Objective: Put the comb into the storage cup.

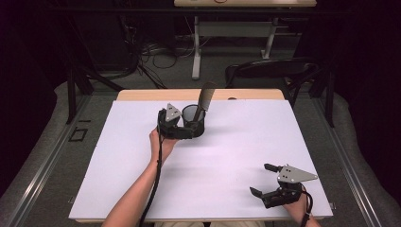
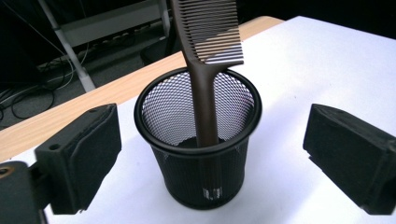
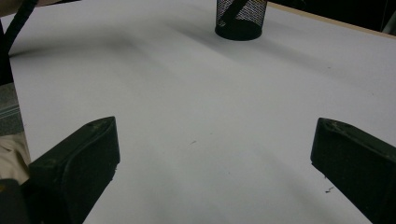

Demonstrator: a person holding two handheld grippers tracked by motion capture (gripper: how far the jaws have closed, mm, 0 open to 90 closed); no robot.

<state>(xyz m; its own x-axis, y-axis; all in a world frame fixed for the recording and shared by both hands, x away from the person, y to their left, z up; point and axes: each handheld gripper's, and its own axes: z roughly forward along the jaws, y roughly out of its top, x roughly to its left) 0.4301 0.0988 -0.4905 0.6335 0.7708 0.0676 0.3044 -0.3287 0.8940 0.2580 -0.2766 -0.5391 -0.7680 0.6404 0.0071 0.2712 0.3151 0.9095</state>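
Note:
A black mesh cup stands upright at the back middle of the white table cover. In it leans a dark brown comb, handle down and teeth up. My left gripper sits just in front of the cup, open. In the left gripper view the cup with the comb stands between the two pads, which are clear of its wall on both sides. My right gripper rests open near the front right of the table with nothing between its fingers. The cup shows far off in the right gripper view.
A wooden table edge runs along the back of the cover. Behind it stand a black chair and a desk frame with loose cables on the floor. A black cable trails along the left forearm.

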